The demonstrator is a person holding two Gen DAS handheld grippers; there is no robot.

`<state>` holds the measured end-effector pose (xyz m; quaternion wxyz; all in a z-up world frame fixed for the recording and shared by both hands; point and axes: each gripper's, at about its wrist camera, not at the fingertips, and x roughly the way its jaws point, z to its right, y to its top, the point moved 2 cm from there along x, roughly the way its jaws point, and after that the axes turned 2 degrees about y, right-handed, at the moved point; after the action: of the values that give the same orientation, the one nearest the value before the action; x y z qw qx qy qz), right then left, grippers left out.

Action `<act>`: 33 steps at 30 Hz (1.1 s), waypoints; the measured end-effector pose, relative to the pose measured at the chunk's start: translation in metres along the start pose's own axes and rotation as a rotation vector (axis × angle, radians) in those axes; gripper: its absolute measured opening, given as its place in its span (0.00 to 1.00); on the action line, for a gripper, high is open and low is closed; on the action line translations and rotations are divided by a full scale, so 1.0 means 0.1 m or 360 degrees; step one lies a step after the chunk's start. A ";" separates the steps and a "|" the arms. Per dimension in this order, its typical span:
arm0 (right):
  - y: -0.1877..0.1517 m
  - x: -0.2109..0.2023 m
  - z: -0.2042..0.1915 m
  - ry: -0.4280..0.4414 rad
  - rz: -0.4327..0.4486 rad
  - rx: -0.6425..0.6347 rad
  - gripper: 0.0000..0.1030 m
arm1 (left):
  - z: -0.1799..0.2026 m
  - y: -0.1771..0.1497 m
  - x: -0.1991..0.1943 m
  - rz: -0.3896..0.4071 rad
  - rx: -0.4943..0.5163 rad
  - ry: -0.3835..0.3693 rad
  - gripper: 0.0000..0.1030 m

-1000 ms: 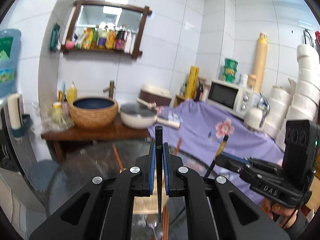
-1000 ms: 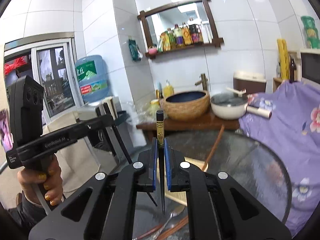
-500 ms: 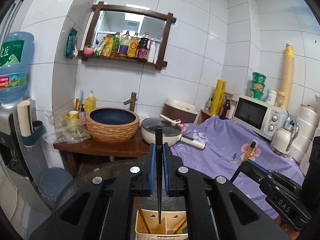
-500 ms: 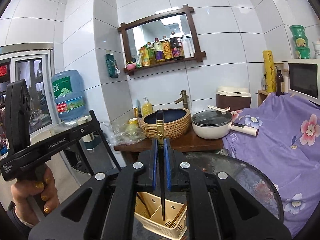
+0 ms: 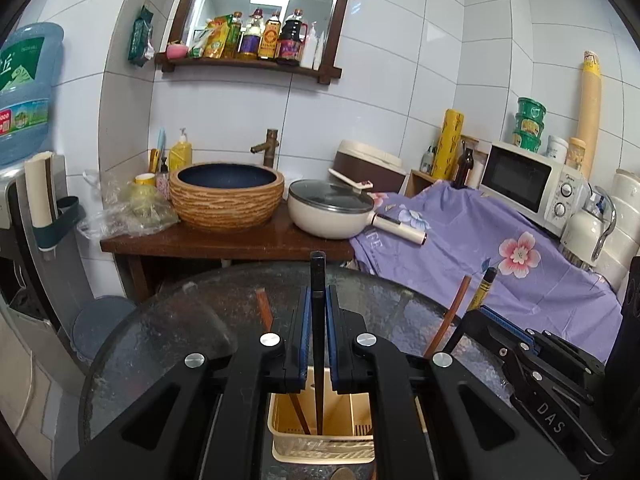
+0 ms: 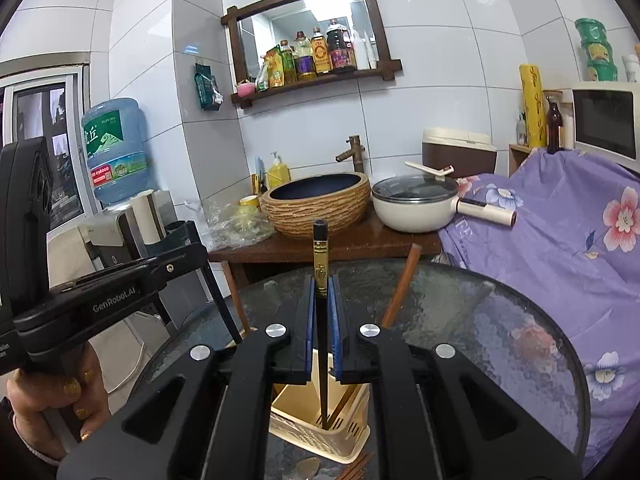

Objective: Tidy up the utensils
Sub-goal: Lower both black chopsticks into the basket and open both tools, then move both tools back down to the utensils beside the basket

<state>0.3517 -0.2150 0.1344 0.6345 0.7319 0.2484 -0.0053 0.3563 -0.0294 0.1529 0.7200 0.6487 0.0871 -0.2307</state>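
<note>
My left hand-held gripper [image 5: 318, 344] pinched a black chopstick [image 5: 318, 320], my right hand-held gripper [image 6: 322, 332] a gold-banded chopstick [image 6: 320, 264]; both tips dipped inside the cream utensil basket [image 5: 352, 408] on the glass desk [image 5: 160, 340].

Left hand-held gripper [image 5: 318, 340] clamped shut, right hand-held gripper [image 6: 322, 328] likewise

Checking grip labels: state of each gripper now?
Left gripper: shut on plain black chopstick.
Right gripper: shut on black chopstick with gold band.
</note>
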 end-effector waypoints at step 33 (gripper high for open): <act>-1.44 -0.36 0.05 -0.0089 -0.0424 0.0006 0.50 | -0.31 -1.45 -0.45 -0.0438 0.0123 -0.0108 0.55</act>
<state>0.2682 -0.2225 0.0117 0.6336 0.6931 0.3256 -0.1105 0.2573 0.0029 0.0386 0.6585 0.6497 0.1417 -0.3523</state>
